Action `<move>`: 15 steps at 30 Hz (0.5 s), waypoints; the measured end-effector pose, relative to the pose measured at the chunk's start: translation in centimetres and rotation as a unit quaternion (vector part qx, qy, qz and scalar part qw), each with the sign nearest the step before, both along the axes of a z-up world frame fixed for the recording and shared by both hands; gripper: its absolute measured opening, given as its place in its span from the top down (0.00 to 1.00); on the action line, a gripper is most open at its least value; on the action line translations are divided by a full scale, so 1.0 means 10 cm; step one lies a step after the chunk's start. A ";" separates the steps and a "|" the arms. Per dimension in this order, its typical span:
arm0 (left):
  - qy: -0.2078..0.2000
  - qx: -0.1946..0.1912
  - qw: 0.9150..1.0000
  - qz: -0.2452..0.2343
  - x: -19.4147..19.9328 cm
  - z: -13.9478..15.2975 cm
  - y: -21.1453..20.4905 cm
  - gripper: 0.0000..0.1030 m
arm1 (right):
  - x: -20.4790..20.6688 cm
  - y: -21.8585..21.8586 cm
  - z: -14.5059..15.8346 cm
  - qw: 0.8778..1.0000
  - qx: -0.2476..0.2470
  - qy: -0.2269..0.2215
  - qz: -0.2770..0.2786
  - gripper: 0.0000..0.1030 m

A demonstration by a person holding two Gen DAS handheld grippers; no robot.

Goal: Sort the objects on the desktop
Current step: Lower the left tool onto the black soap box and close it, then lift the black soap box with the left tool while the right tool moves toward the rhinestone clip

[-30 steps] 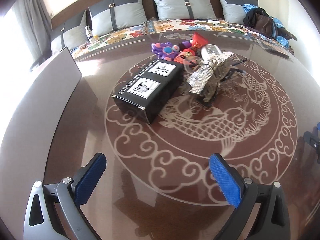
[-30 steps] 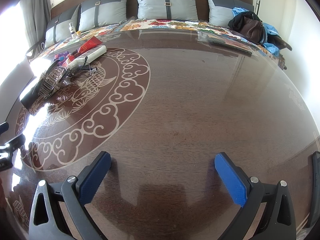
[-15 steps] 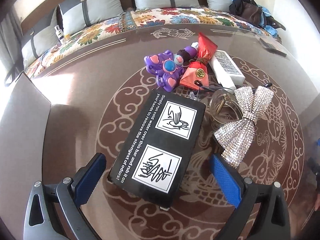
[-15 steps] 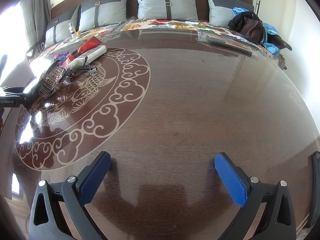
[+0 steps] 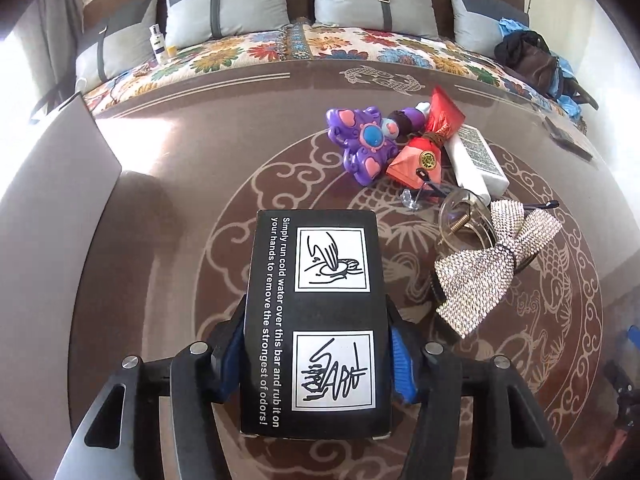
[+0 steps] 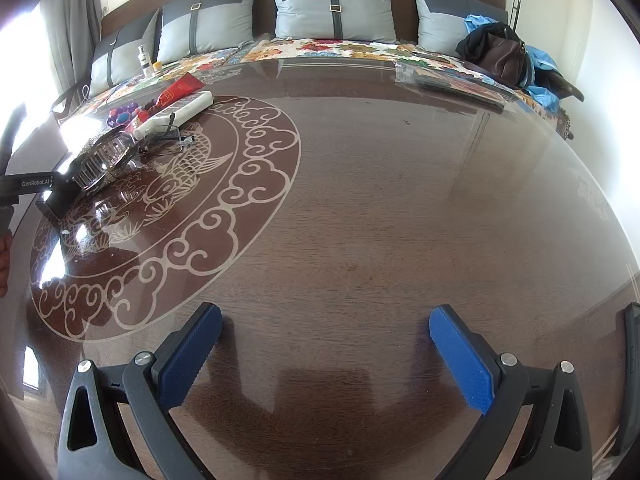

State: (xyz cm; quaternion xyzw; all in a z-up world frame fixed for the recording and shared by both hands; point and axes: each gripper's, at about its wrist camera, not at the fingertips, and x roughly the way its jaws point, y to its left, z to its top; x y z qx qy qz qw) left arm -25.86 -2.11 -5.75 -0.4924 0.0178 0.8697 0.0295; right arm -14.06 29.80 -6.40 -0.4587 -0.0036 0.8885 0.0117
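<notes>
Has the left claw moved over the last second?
Yes. The left claw has come forward across the table to the black box; its jaws have just been closing and now grip the box's sides.

Large round dark-brown table (image 6: pixel 400 200), glossy, inlaid with pale cloud-scroll and fish motifs. Beyond it, bench seat with floral cover (image 5: pixel 360 46) and four grey cushions (image 6: pixel 334 10) against a brown backrest. White walls (image 6: pixel 608 40). Grey curtain (image 6: pixel 76 20) at left beside strong window light. Dark bag (image 6: pixel 500 56) and blue cloth (image 6: pixel 542 72) at bench's right end.
</notes>
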 end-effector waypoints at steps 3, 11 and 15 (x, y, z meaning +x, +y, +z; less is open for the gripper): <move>0.004 -0.004 0.999 0.032 0.42 -0.01 -0.14 0.43 | 0.00 0.00 0.00 1.000 0.000 0.000 0.000 0.00; 0.032 -0.001 0.999 0.043 1.36 -0.05 -0.38 0.42 | 0.00 0.00 0.00 1.000 0.000 0.000 0.000 0.00; 0.045 -0.018 0.998 0.040 1.39 -0.09 -0.41 0.13 | 0.00 0.00 0.00 1.000 0.000 0.000 0.000 0.00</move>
